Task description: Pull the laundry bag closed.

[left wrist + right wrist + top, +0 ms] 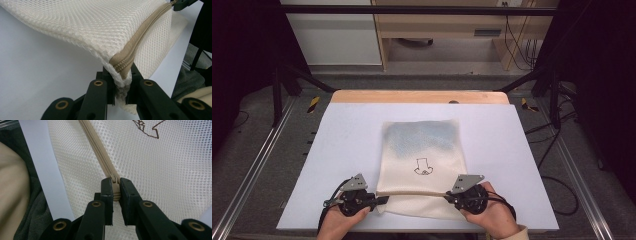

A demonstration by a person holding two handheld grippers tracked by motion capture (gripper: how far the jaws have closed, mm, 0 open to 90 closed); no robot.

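My left hand-held gripper (121,86) pinched the mesh bag (422,150) at its zipper (140,40) end, my right hand-held gripper (115,192) clamped the zipper's far end, bag stretched between them on the tabletop (337,150)

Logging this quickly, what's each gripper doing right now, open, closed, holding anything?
Left gripper: closed on the mesh bag at its zipper end.
Right gripper: closed on the zipper's other end.
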